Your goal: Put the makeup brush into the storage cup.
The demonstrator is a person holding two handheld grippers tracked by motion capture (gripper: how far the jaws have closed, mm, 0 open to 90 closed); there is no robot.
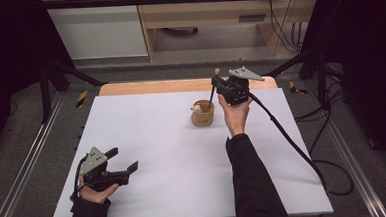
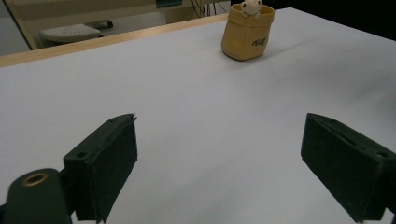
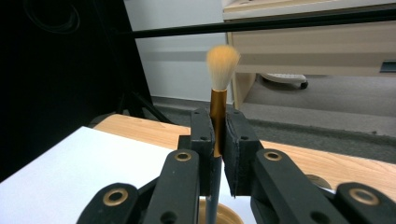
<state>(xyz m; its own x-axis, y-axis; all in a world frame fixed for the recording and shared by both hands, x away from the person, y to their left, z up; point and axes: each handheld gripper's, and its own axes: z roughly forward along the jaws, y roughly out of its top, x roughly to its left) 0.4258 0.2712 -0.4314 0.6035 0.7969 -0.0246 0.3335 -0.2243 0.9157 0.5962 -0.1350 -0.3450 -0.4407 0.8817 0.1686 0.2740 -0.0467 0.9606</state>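
While the right gripper [image 1: 218,83] clamps one brush [image 3: 219,93] by its copper ferrule, the brush stands nearly upright with its long axis running up and down. Its pale bristle tuft points up and its dark handle points down. In the high view the handle slants slightly, with the lower end reaching into the mouth of the tan cup [image 1: 202,114], which stands on the white surface [image 1: 173,154] just left of the hand. In the right gripper view both pads press the ferrule from either side, and the cup's rim shows below them.

One cup is on the surface, and one small pale figure [image 2: 251,6] peeks over its rim. The left gripper [image 1: 124,160] rests low near the front left corner of the surface, well apart from the cup, its jaws spread wide with nothing between them.
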